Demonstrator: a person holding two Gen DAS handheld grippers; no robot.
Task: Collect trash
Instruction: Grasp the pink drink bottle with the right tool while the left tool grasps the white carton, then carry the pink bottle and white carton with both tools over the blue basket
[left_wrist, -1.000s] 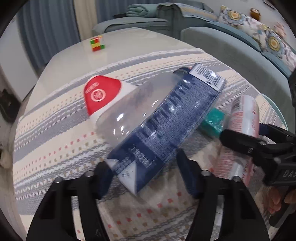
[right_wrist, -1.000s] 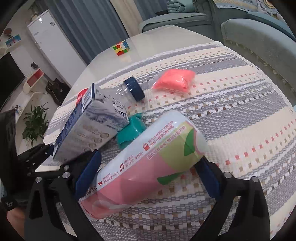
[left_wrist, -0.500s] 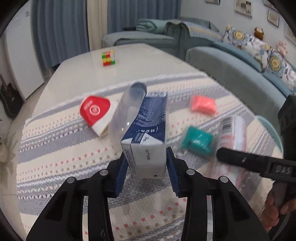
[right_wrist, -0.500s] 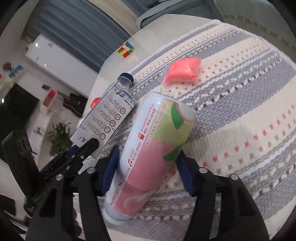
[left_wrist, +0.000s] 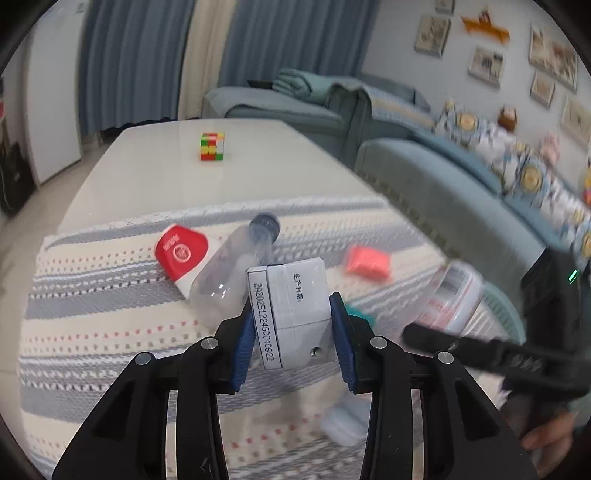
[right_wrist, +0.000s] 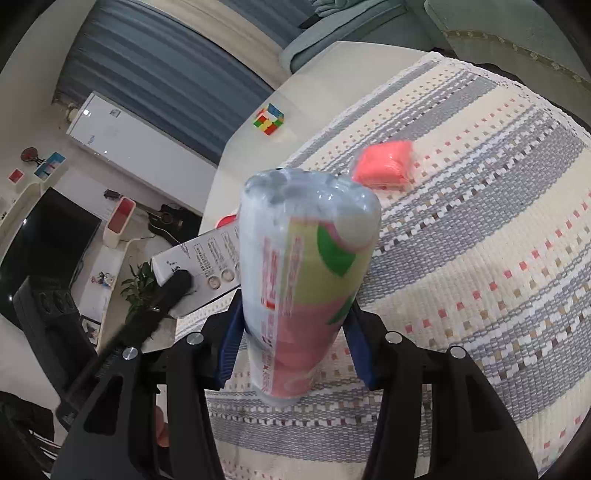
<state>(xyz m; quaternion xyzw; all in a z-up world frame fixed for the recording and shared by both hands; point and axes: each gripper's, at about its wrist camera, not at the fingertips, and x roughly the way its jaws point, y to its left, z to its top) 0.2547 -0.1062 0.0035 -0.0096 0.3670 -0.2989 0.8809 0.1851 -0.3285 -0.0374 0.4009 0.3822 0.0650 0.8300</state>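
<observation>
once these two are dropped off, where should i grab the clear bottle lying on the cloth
Probably across the middle of the clear bottle, coming from above. It lies on its side, so the round body gives the fingers two opposite walls. Its blue cap end points away, and the red-topped pack crowds its left side.

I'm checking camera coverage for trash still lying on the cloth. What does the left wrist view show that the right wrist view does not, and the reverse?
Only the left wrist view shows the clear plastic bottle and the teal packet, mostly hidden behind the left gripper.

Only the right wrist view shows the TV and the potted plant on the floor.

Both show the carton held by the left gripper, the pink bottle held by the right gripper, the pink packet and the puzzle cube.
</observation>
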